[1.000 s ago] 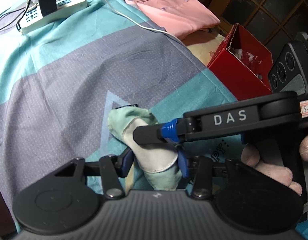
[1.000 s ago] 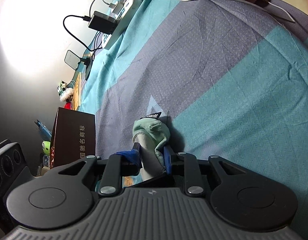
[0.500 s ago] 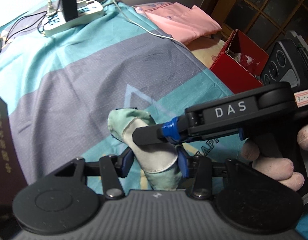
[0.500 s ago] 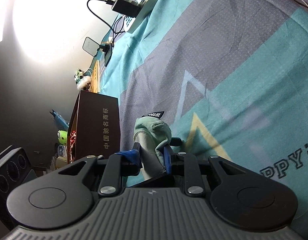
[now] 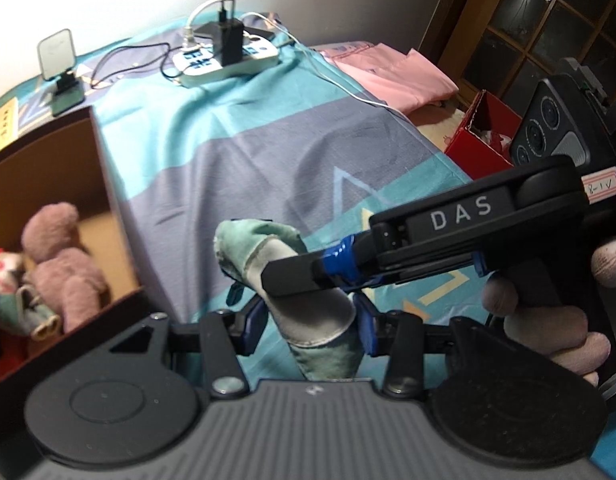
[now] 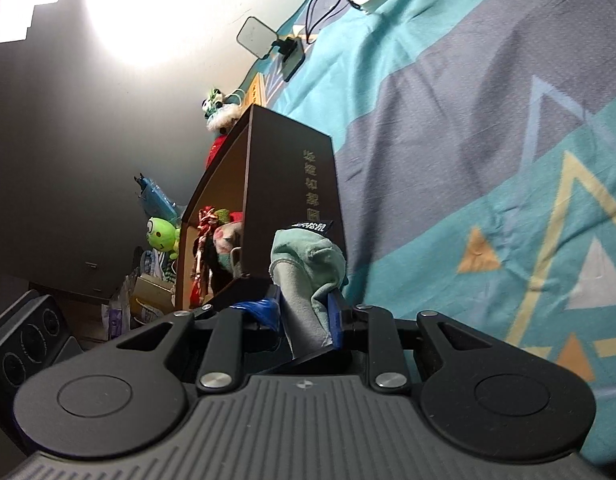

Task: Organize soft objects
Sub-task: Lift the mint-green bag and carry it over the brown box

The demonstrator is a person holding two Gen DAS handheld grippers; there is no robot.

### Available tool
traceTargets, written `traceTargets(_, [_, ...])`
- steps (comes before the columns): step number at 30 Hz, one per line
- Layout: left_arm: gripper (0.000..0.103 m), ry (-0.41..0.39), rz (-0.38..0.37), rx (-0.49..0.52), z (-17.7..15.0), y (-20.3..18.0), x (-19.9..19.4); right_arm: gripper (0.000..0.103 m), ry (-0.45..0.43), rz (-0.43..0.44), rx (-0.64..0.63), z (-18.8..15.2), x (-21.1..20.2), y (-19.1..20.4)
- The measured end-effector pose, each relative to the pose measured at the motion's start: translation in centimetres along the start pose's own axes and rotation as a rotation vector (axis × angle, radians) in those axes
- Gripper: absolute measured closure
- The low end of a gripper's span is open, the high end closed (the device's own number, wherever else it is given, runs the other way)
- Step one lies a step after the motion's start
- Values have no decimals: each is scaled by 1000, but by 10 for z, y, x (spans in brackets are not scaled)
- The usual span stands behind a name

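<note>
A green and white soft object (image 5: 264, 240) with a black tag hangs above the bedspread, held by both grippers at once. My left gripper (image 5: 308, 324) is shut on its lower part, blue pads pressing either side. My right gripper (image 5: 296, 280) reaches in from the right and is shut across its middle. In the right wrist view the object (image 6: 308, 256) stands upright between the right gripper's (image 6: 304, 316) pads. An open brown box (image 5: 48, 168) stands to the left, with a pink plush bear (image 5: 60, 268) and other soft things inside. The box (image 6: 292, 176) is just beyond the object.
A power strip (image 5: 228, 60) with cables lies at the far end of the teal and grey bedspread (image 5: 268, 148). Pink folded cloth (image 5: 391, 76) and a red box (image 5: 479, 136) are at the right. A green frog toy (image 6: 162, 236) sits beyond the brown box. A hand (image 5: 547, 320) grips the right handle.
Both grippers have risen and moved toward the brown box with the soft object still between them. The box and the toys in it have come into the left wrist view.
</note>
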State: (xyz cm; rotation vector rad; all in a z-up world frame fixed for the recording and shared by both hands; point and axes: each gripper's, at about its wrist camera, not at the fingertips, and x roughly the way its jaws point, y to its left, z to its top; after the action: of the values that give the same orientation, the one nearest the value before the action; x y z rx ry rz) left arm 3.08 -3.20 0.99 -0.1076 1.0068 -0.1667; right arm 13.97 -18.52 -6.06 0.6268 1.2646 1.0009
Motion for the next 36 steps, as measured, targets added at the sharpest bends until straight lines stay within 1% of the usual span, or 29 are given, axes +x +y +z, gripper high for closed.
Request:
traceTargets(12, [59, -110, 16, 31, -32, 51, -89, 97, -20, 82, -88, -34, 34, 78])
traceTargets(18, [59, -183, 46, 26, -41, 75, -130, 97, -17, 138, -151, -38, 54, 118])
traceTargets(23, [58, -259, 85, 19, -32, 105, -164, 97, -20, 187, -239, -26, 76, 161])
traceTargets(27, [58, -343, 150, 43, -10, 129, -191, 97, -68, 231, -302, -7, 88, 197])
traceTargets(29, [58, -379, 178, 55, -1, 140, -197, 97, -106, 244, -335, 3, 95, 213])
traceTargets(31, [58, -389, 190, 50, 10, 155, -195, 97, -127, 231, -342, 12, 105, 220])
traceTargets(33, [58, -381, 185, 38, 17, 171, -186, 97, -136, 202, -332, 20, 118, 223])
traceTargets(36, [58, -338, 163, 11, 22, 191, -161, 97, -124, 144, -304, 28, 139, 215])
